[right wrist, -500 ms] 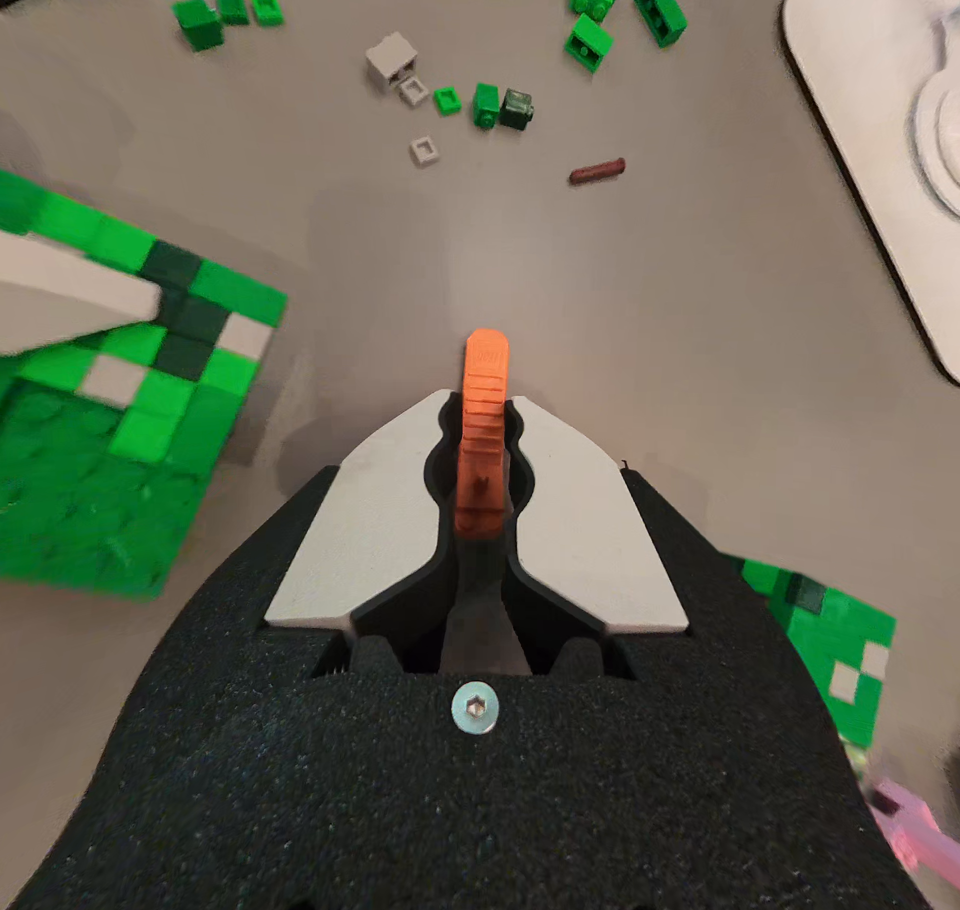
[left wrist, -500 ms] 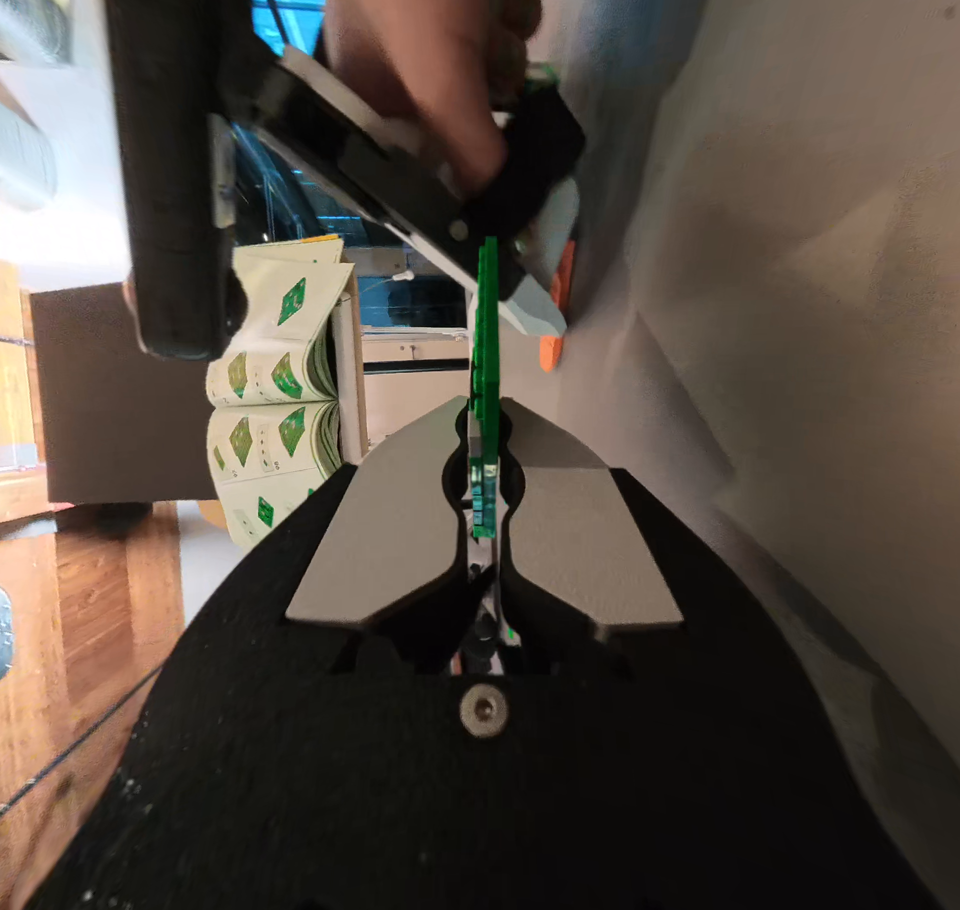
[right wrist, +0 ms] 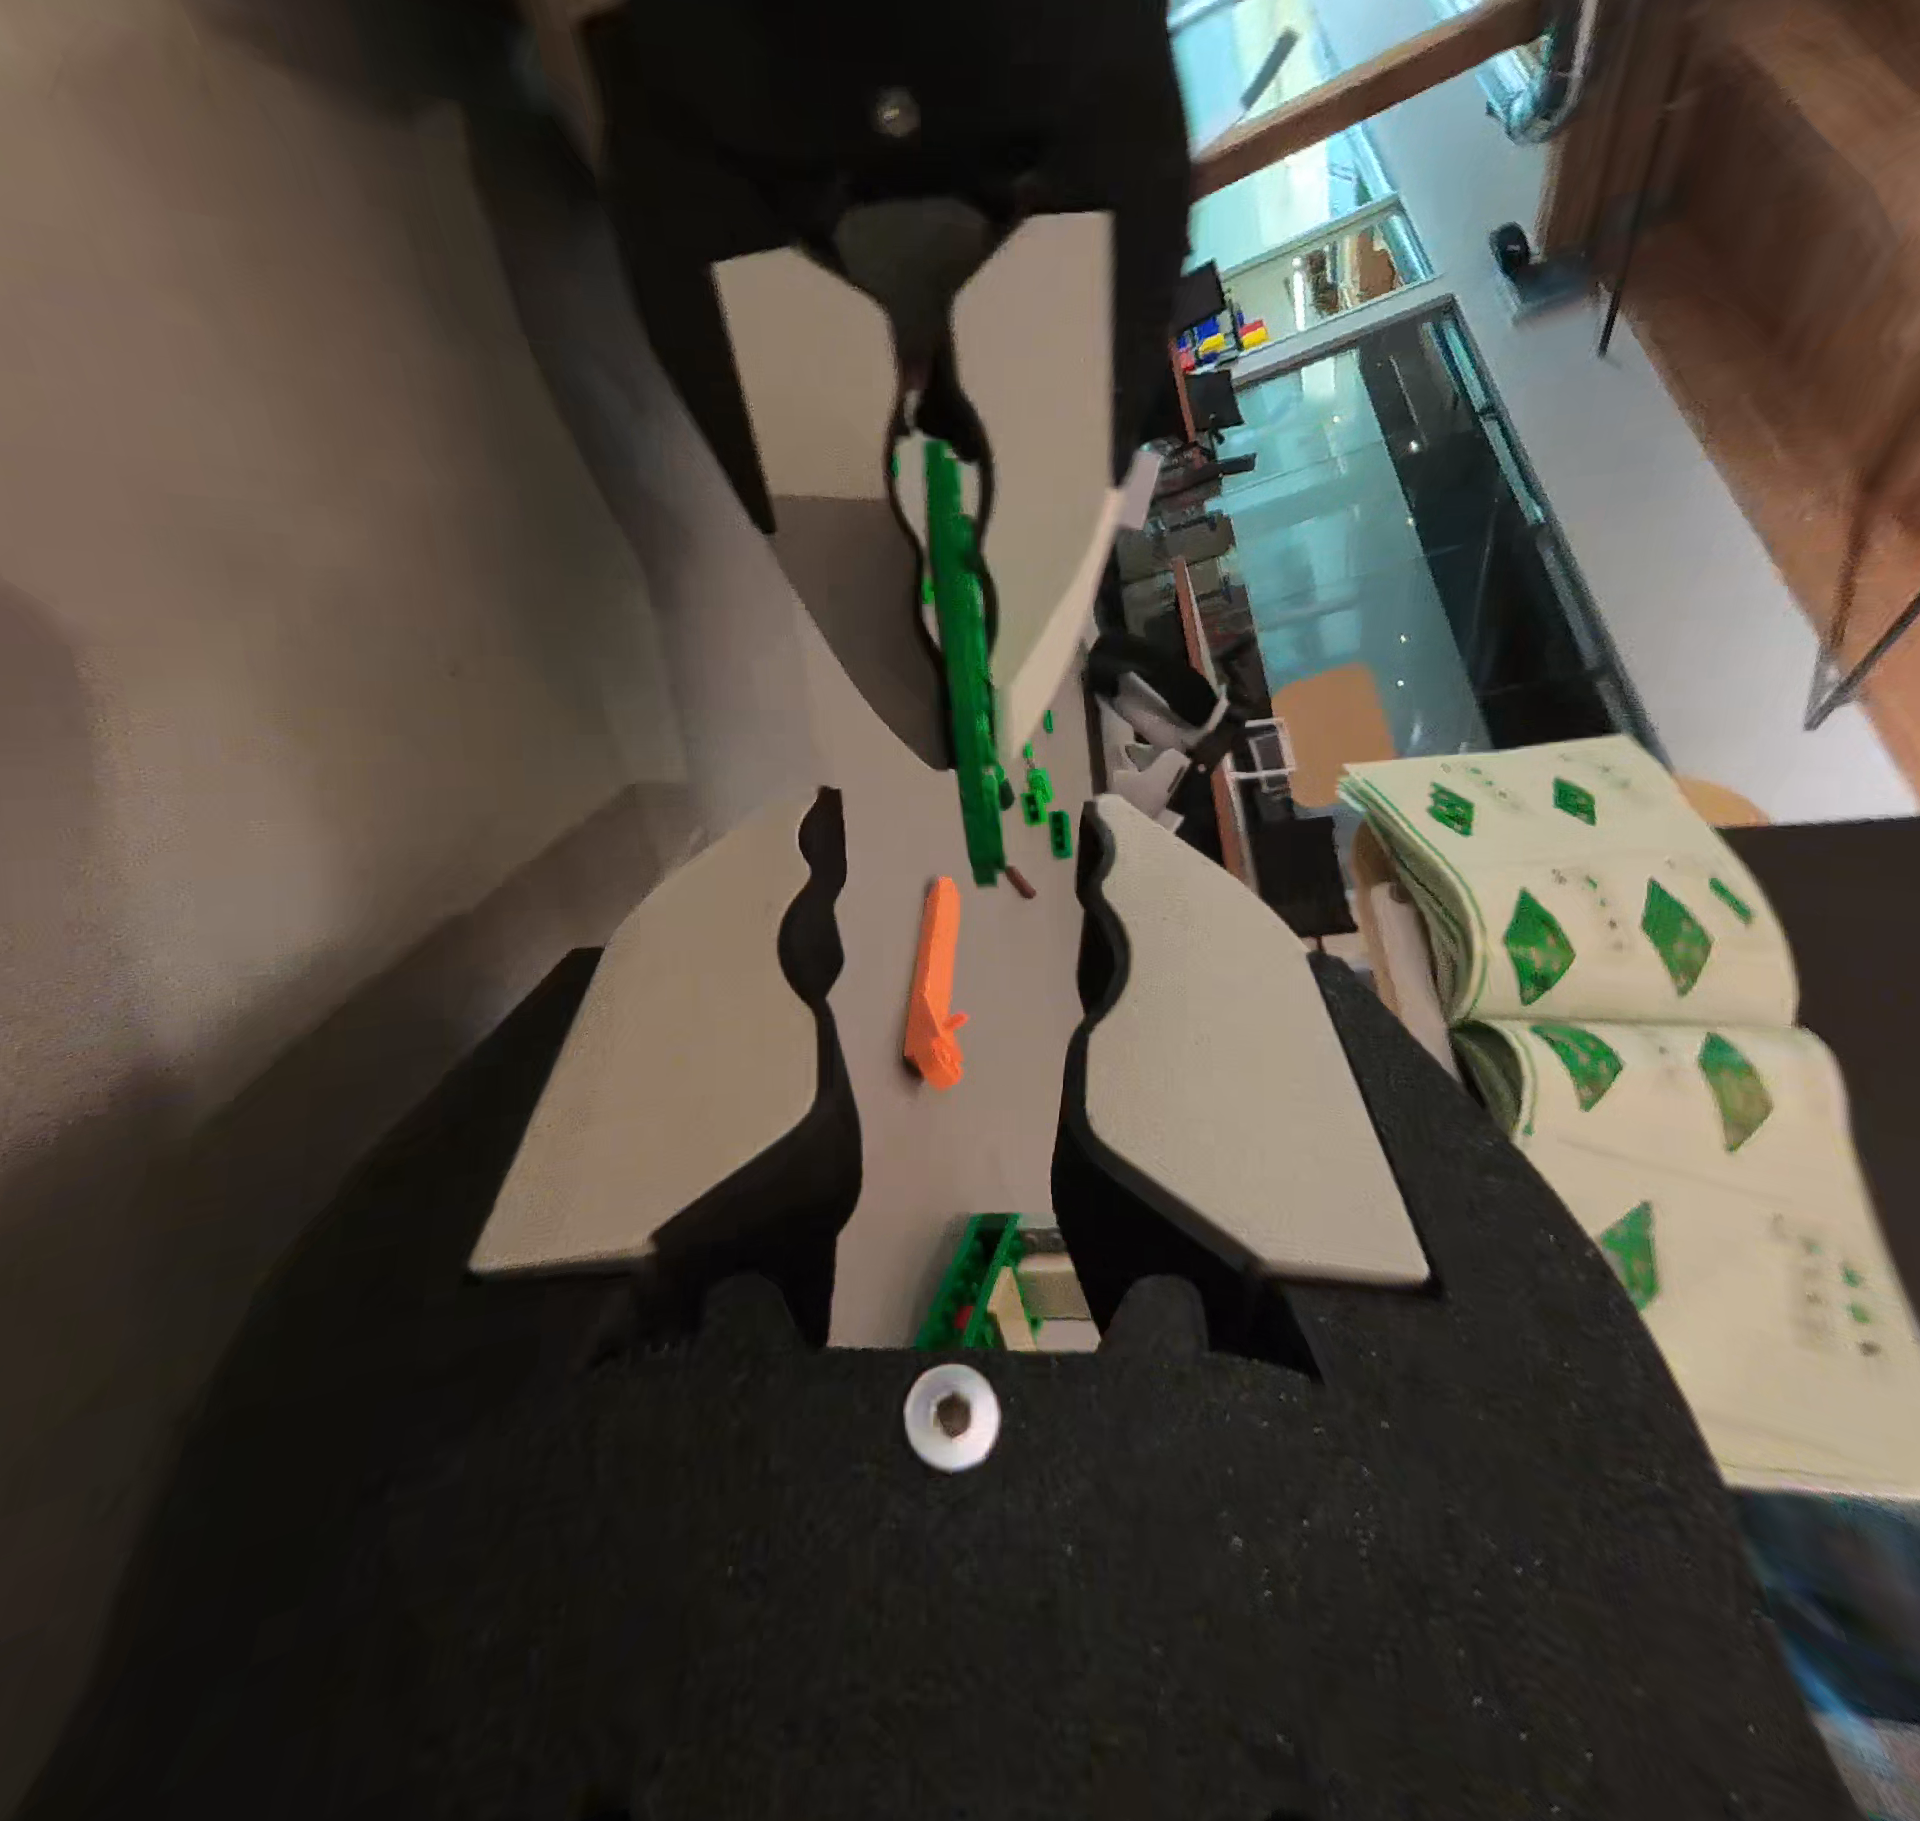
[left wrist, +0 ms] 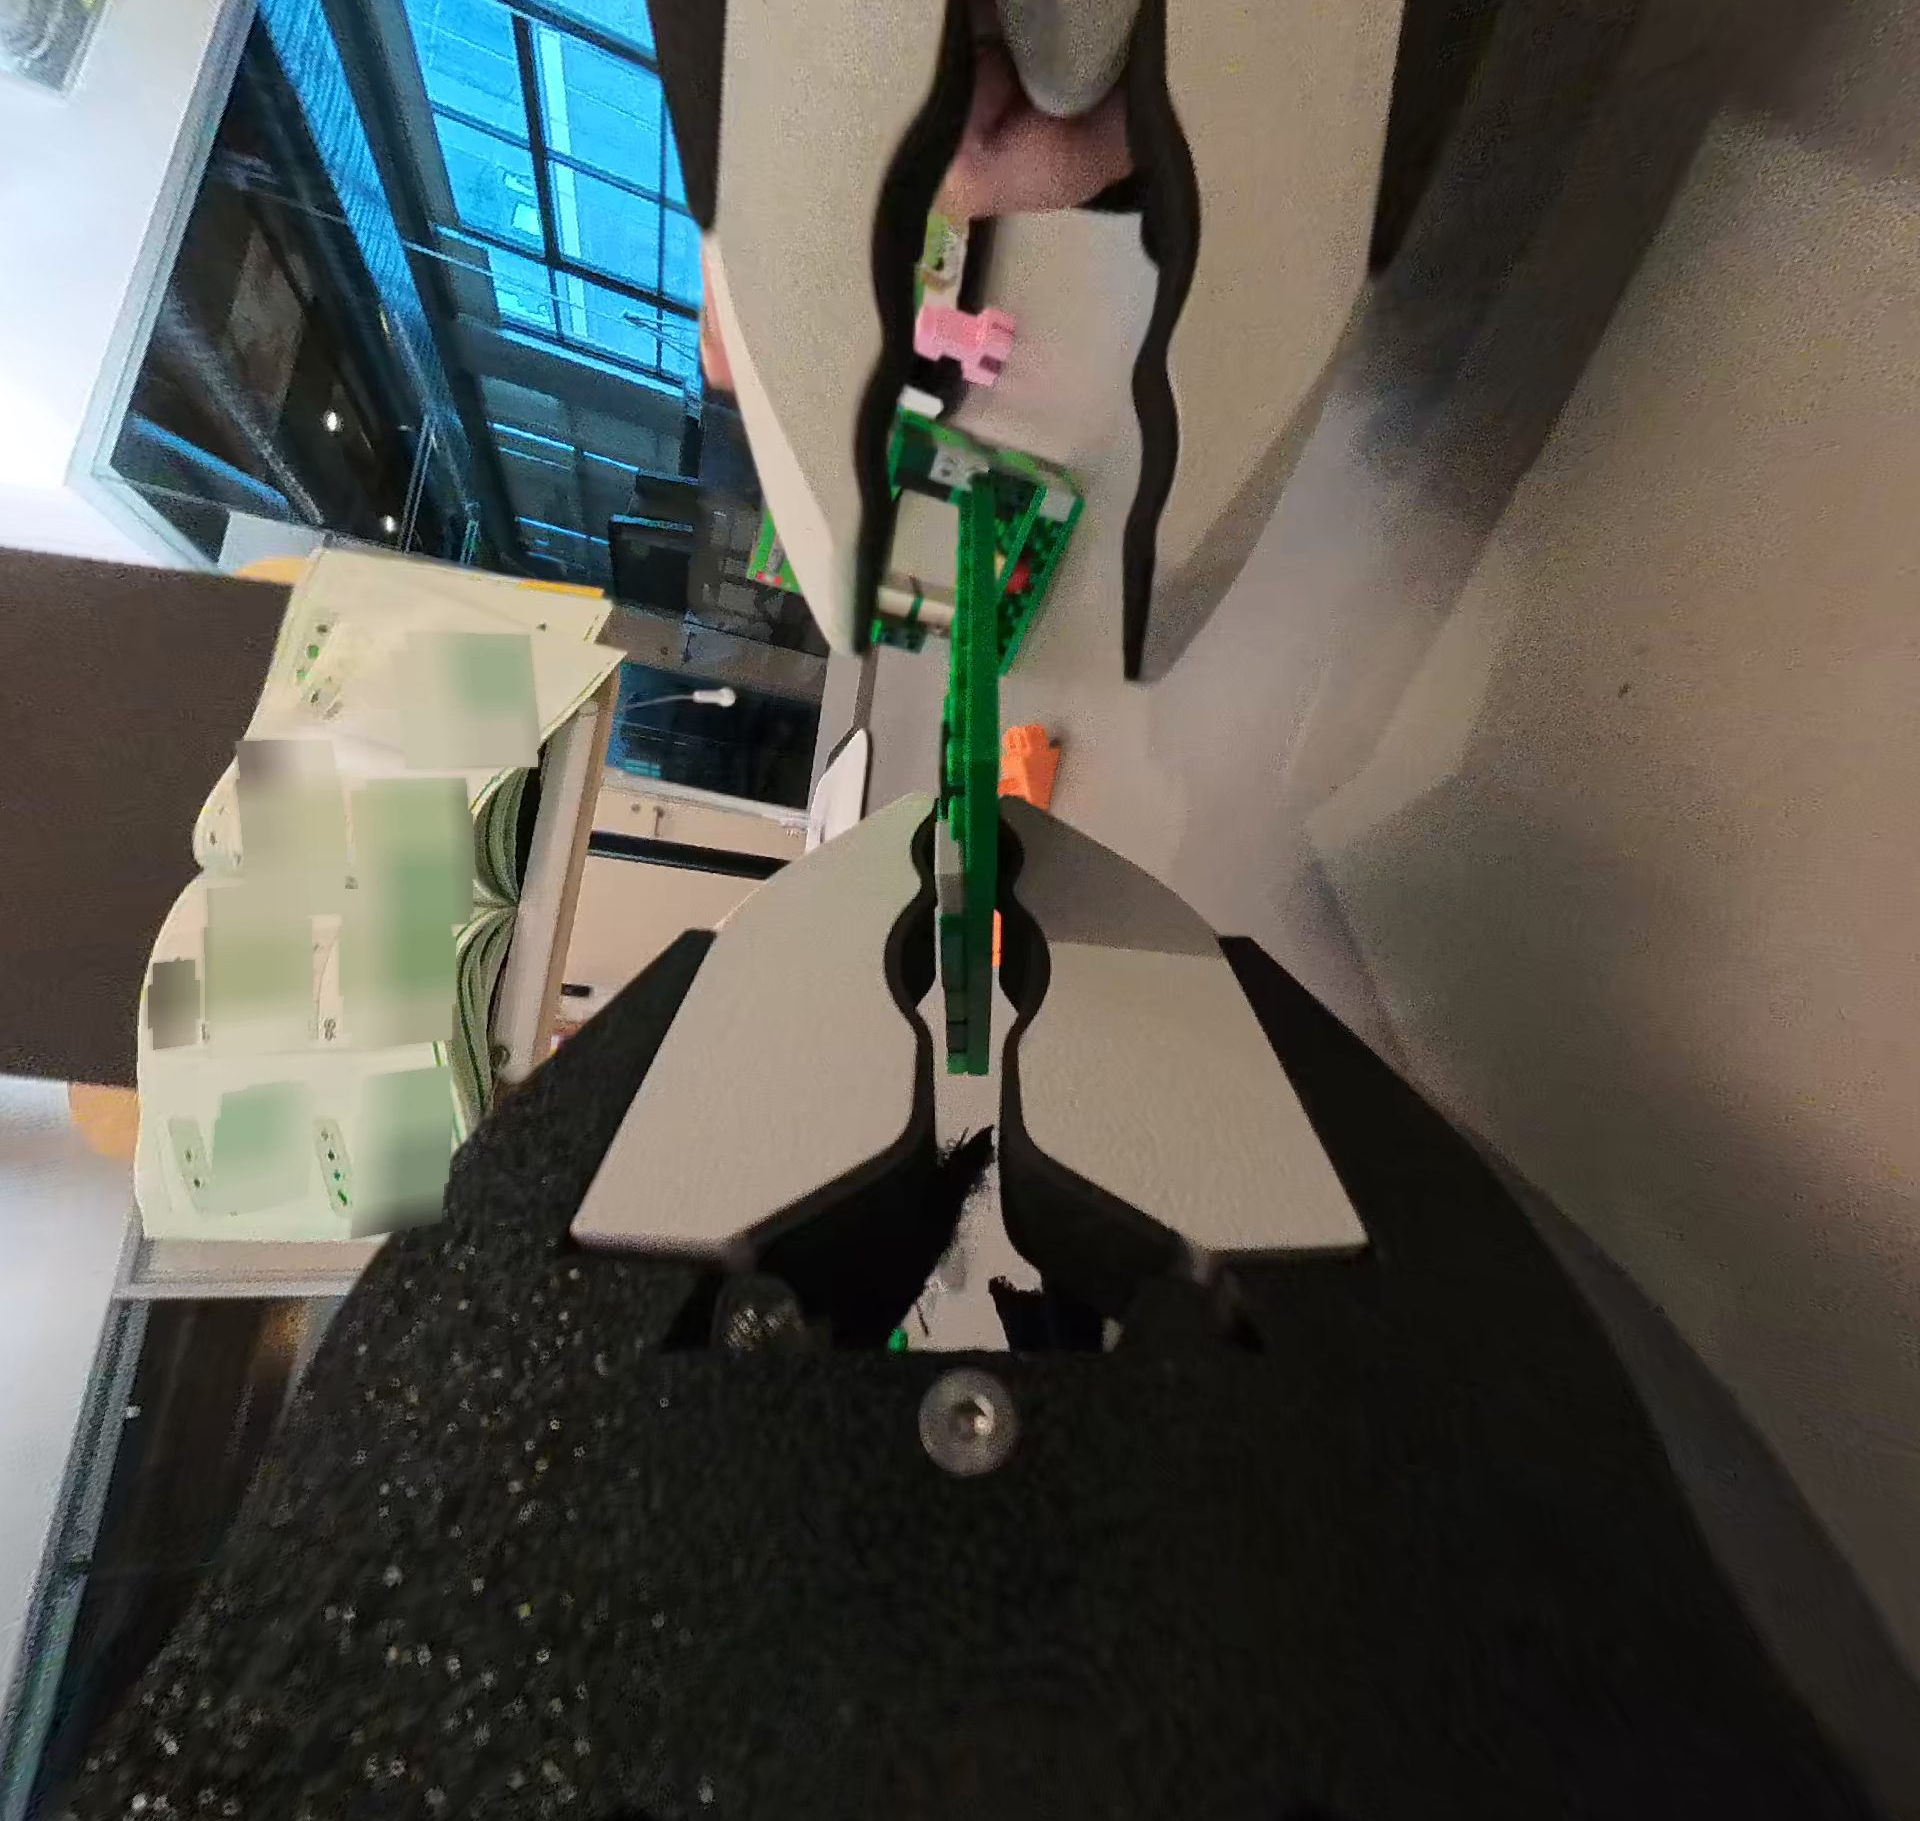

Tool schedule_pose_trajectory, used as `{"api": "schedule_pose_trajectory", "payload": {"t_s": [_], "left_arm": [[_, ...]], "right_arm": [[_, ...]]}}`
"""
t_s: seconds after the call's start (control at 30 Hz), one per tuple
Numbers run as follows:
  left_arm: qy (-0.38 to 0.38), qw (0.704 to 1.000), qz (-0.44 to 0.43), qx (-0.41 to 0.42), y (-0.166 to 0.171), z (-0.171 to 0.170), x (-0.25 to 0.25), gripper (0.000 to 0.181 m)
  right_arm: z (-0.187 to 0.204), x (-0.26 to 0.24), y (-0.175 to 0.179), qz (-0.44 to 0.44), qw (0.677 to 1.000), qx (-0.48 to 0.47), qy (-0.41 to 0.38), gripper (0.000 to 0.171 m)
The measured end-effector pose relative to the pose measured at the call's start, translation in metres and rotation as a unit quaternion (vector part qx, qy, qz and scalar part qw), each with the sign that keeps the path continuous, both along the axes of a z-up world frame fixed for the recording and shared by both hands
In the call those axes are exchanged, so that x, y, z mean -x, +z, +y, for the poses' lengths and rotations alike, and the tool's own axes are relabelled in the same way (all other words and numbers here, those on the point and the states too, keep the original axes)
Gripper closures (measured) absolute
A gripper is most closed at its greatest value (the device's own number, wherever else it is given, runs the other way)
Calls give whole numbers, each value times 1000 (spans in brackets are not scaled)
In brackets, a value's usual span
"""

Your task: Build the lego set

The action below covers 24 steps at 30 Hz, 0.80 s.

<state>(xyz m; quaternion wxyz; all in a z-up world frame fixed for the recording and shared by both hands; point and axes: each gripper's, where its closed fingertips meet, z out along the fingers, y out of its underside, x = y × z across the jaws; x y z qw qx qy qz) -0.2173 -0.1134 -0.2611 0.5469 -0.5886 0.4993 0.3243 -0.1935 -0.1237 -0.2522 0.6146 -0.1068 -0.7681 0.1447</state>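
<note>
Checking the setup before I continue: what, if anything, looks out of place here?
The orange brick separator lies loose on the grey table, between the open right tongs. The left tongs grip the green plate edge-on.

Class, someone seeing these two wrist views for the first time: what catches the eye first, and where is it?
The thin green Lego plate, seen edge-on and clamped in the left gripper, stands out at the centre. Beyond it the right gripper gapes open over the orange brick separator lying on the grey table. The open instruction booklet lies at the right.
</note>
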Motion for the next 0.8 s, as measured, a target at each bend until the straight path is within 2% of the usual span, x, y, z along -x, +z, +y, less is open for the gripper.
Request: {"api": "schedule_pose_trajectory", "payload": {"t_s": [0.07, 0.13, 0.4, 0.47, 0.53, 0.6, 0.7, 0.77, 0.8], "left_arm": [[-8, 1000, 8, 0, -2, 2, -10, 175], [-14, 1000, 4, 0, -3, 3, -17, 175], [-9, 1000, 25, 0, -7, 6, -27, 175], [0, 999, 44, -24, -3, 8, -28, 175], [20, 995, 83, -42, -1, 9, -24, 175], [29, 989, 130, -61, -2, 6, -20, 176], [31, 985, 160, -60, -7, 4, -22, 176], [19, 985, 157, -65, -6, 3, -31, 175], [12, 986, 155, -66, -6, 4, -36, 175]], "right_arm": [[2, 1, -4, 7, 999, -31, -11, 141], [0, -1, -1, 24, 999, -32, -4, 163], [4, -11, -7, 7, 999, -28, 24, 165], [7, -13, -3, -2, 999, 26, 19, 163], [12, -21, 4, -18, 997, 79, 17, 141], [19, -34, 6, -52, 987, 149, 21, 131], [35, -57, -2, -125, 957, 263, 0, 143], [39, -75, -13, -190, 926, 327, -8, 153], [41, -81, -19, -221, 907, 359, -19, 152]]}}
